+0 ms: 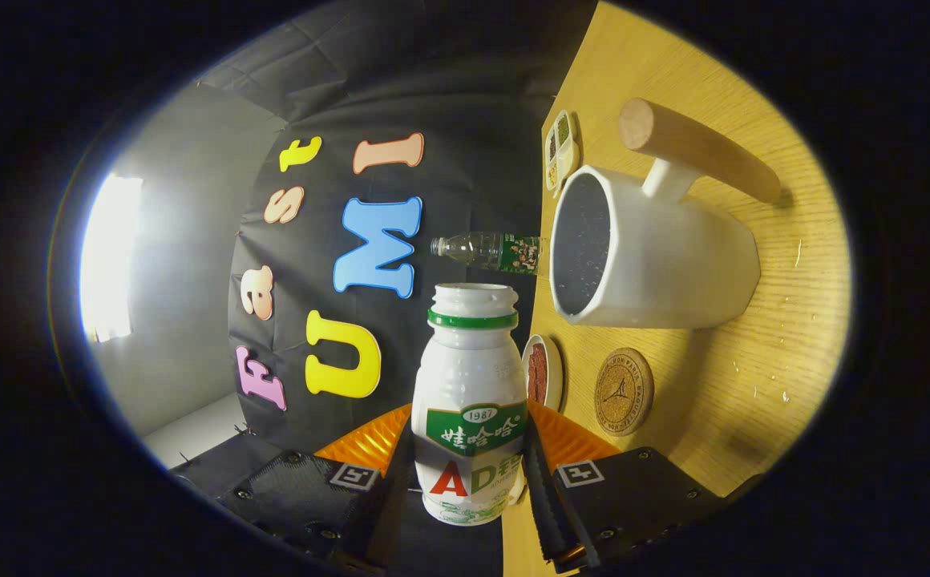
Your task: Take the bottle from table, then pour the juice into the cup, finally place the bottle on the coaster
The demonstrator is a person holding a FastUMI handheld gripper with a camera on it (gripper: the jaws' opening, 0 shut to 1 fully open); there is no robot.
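We have the bottle [471, 401] clamped in the tool [469, 481], both fingers pressing its lower body, and the whole view is rolled sideways, so the bottle is tipped over with its open mouth near the rim of the cup [649, 256]. The cup stands on the counter [754, 385], with the coaster [624, 390] just beside its base. The mouth seems short of the cup's opening (hard to judge in this lens), so juice could run onto the counter. We also risk nudging the cup's wooden handle [701, 148], or letting the smooth bottle slip in our grip.
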